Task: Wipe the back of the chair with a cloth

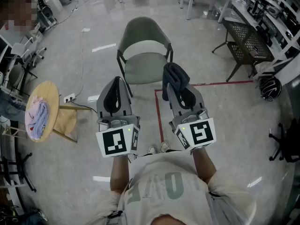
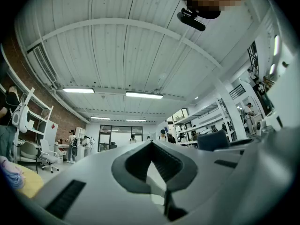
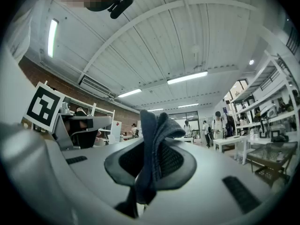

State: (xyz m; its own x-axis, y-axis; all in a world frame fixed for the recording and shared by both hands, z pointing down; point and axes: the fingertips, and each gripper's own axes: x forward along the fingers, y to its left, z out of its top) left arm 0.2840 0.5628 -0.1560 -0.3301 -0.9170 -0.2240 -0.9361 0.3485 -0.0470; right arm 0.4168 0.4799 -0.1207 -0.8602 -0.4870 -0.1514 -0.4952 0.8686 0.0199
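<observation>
Chair (image 1: pixel 143 50) is seen straight ahead of both grippers, seat turned toward them and curved grey-green back on the far side, untouched by either tool. A dark cloth (image 1: pixel 175 75) is pinched in the right gripper (image 1: pixel 174 86): in the right gripper view it is clamped between the pads, one fold standing up past the jaw tips and the rest hanging down between the jaws. The left gripper (image 1: pixel 116 84) is held just beside the right one, its jaw tips brought together with nothing caught between them. Bare floor is seen on every side of the chair, so its edges are free. A red tape line (image 1: pixel 206 84) is laid on the floor below and to the right of the right gripper. Well off to the left gripper's left, a round wooden stool (image 1: pixel 49 90) is loaded with pink and blue rags (image 1: pixel 37 116). Ahead and to the right of the right gripper, a black mesh table (image 1: pixel 243 39) is set apart from the chair.
</observation>
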